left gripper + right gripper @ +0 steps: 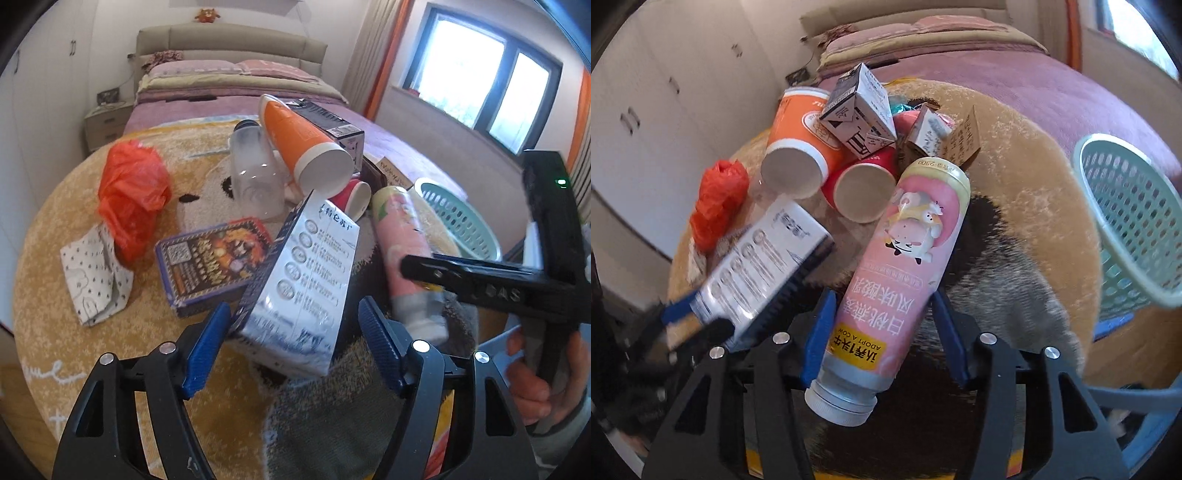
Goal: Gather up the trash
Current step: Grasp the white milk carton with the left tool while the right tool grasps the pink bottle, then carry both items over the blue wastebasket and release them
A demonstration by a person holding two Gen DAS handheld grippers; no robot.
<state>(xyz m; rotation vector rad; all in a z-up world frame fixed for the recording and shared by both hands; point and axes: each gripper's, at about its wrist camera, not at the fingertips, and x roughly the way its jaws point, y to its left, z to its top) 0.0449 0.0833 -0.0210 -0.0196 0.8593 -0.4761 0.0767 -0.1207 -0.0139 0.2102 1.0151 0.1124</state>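
Trash lies piled on a round yellow rug [66,332]. My left gripper [293,328] is around a silver and blue carton [299,280]; the left pad touches it and a gap shows at the right pad. In the right wrist view the carton [761,269] looks lifted and blurred. My right gripper [882,332] is shut on a pink yogurt bottle [905,266], cap toward the camera; it also shows in the left wrist view [406,254]. An orange cup [798,147], a red cup [860,192] and a small carton [860,114] lie behind.
A green perforated basket [1130,221] stands at the right, also in the left wrist view [461,218]. An orange plastic bag [133,195], a patterned paper [92,277], a purple flat box [210,262] and a clear jar [255,181] lie left. A bed [236,92] is behind.
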